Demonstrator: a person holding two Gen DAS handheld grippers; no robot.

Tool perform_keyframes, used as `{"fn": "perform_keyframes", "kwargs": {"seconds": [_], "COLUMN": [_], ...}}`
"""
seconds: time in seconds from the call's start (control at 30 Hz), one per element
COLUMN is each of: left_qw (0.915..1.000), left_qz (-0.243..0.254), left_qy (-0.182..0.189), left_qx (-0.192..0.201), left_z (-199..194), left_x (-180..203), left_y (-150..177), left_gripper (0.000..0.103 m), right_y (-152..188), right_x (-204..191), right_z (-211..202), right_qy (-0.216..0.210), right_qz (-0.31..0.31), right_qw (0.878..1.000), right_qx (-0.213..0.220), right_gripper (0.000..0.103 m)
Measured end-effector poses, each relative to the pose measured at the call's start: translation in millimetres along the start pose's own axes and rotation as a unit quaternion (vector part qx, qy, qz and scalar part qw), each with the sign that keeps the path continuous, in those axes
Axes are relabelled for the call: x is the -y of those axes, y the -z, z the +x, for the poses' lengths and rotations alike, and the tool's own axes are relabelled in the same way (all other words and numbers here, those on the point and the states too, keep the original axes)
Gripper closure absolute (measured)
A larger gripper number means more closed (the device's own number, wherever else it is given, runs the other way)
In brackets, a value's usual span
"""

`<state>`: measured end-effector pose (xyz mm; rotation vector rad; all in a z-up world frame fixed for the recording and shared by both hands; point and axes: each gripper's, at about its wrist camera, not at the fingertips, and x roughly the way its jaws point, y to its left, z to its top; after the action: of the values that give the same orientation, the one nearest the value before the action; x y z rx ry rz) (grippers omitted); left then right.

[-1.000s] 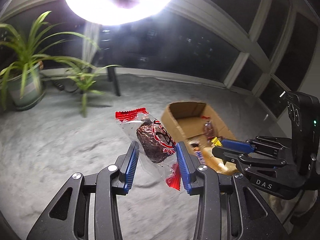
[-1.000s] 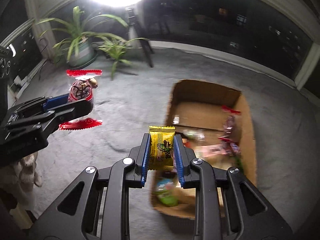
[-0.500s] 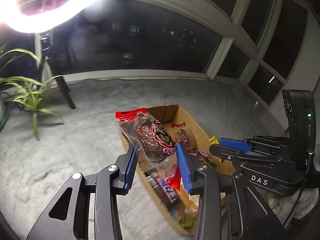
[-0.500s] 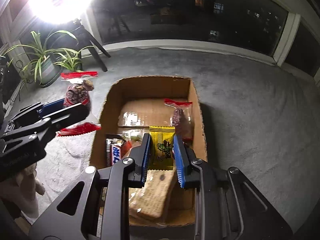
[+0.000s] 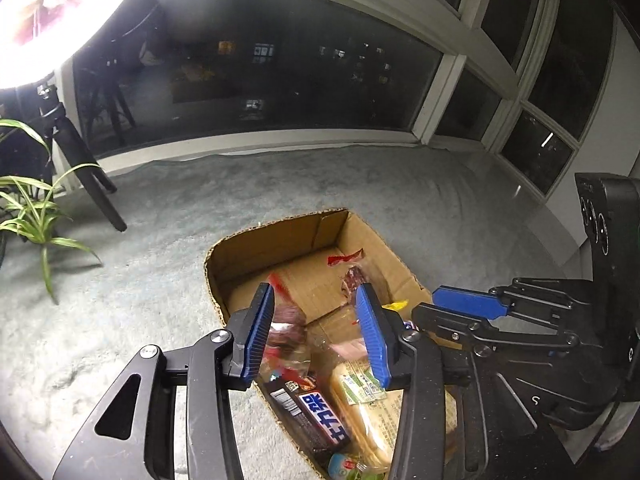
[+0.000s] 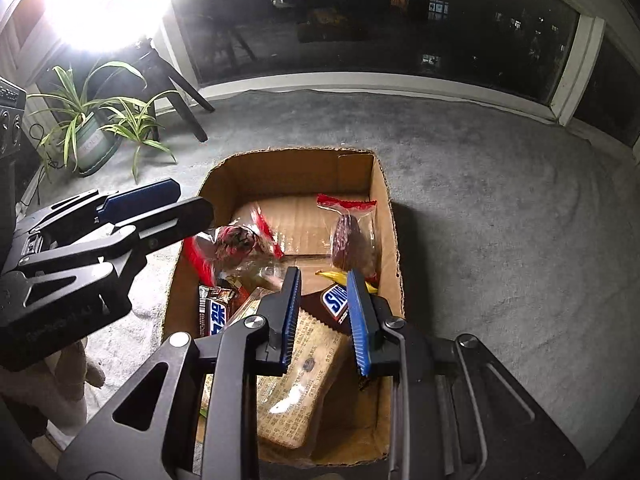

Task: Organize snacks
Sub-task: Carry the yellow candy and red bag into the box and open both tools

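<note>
Both tools over snack box on carpet, nothing gripped.

Left wrist: left tool (image 5: pixel 316 332) spread wide, blurred clear packet (image 5: pixel 286 334) loose between its fingers above the box (image 5: pixel 280 240). Right wrist: right tool (image 6: pixel 324 316) parted, empty, over cracker pack (image 6: pixel 308 364); yellow packet (image 6: pixel 340 277) lies in box beside chocolate bar (image 6: pixel 334 300).

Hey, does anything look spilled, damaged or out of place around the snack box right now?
Nothing spilled: the snacks lie jumbled inside the cardboard box. Its cut rim is ragged. One red-sealed clear packet looks blurred, apparently dropping in under the open left tool.
</note>
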<state>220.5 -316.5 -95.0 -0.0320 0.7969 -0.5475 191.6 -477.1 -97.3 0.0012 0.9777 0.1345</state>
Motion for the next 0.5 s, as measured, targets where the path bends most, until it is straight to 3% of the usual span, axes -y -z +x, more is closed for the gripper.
{"fn": "perform_keyframes", "kwargs": {"seconds": [0.1,0.2,0.37,0.43,0.5], "left_qw": [1.0,1.0,0.9998,0.9996,0.9994], "left_qz": [-0.002,0.0,0.006,0.008,0.008], "left_qy": [-0.004,-0.007,-0.013,-0.017,-0.019], "left_qx": [0.003,0.007,0.014,0.021,0.026], "left_z": [-5,-11,-23,-31,-39], "left_x": [0,0,2,2,2], "left_y": [0,-1,-3,-3,-3], "left_gripper": [0.062,0.062,0.06,0.05,0.049], "right_y": [1,1,0,1,1], "right_x": [-1,-2,-8,-11,-13], "right_z": [-3,-8,-19,-24,-31], "right_qy": [-0.002,0.0,-0.001,0.005,0.012], "right_qz": [0.001,0.002,0.003,0.003,0.004], "right_qw": [1.0,1.0,1.0,1.0,0.999], "right_qx": [0.001,0.01,0.022,0.027,0.033], "right_gripper": [0.074,0.054,0.054,0.045,0.038]}}
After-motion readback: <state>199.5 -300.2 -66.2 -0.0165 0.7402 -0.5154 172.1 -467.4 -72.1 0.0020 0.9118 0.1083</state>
